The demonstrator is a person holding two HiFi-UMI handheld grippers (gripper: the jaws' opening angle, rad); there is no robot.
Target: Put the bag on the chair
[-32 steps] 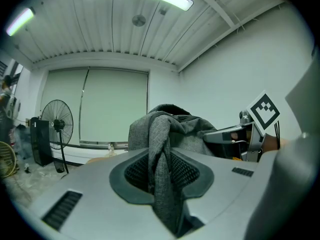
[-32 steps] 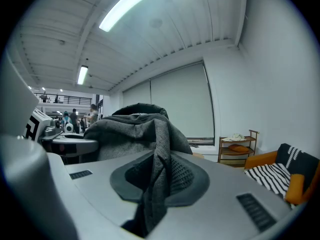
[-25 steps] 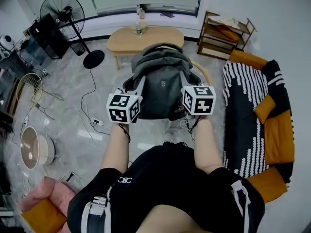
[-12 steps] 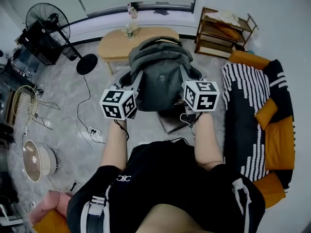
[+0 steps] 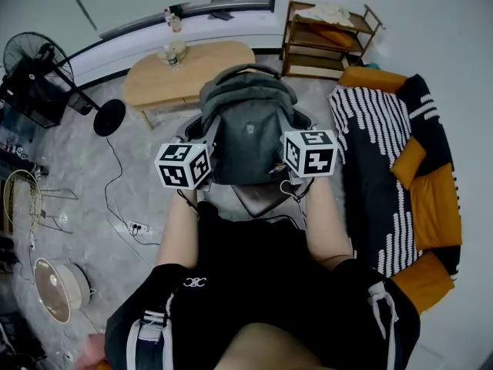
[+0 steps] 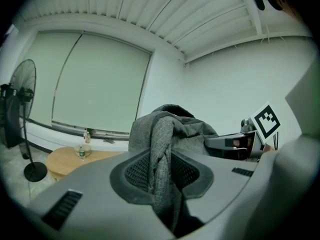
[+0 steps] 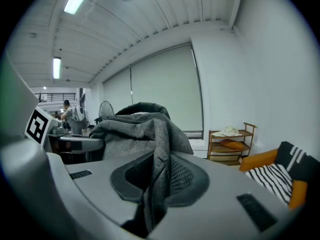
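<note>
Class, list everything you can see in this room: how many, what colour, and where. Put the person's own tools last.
bag: one, grey, held up in front of the person
table: one, light wood, beyond the bag
bottle: one, clear, on the table
fan: one, black, far left
shelf: one, brown wood, by the far wall
sofa: one, black-and-white stripes with orange cushions, right side
left tool: one, grey, shut on the bag's fabric
right tool: one, grey, shut on the bag's fabric
</note>
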